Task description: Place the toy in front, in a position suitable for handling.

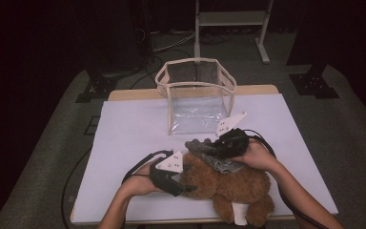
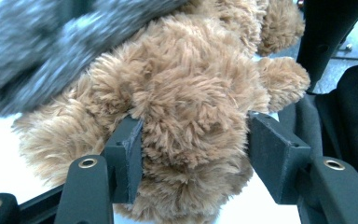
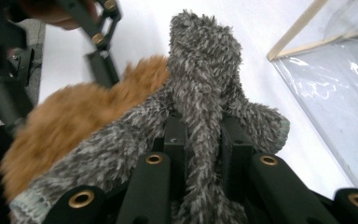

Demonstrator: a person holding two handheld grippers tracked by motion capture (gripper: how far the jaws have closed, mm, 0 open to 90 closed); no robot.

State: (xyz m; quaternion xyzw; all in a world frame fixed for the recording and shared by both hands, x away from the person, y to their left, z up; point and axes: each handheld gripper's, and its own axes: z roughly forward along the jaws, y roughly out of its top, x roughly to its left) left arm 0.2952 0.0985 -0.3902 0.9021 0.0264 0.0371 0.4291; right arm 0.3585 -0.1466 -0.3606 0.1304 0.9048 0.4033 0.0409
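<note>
High view: brown plush teddy bear (image 1: pixel 228 186), counter's 6 o'clock edge; soft, light. Left tongs (image 1: pixel 183 183) half-open, hugging its head (image 2: pixel 191 116). Right tongs (image 1: pixel 209 145) clamped on grey fuzzy sock (image 3: pixel 200 93), limp; pinch mid-length.

Recording lab or studio: dark surrounds, white-covered bench (image 1: pixel 124 143) centre frame, cables (image 1: pixel 171 40) and stand feet (image 1: pixel 314 86) on grey carpet at top.

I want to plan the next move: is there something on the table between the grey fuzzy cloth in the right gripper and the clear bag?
Nothing visible. The grey fuzzy cloth is pinched in the right gripper; bare white table lies between it and the clear bag.
</note>
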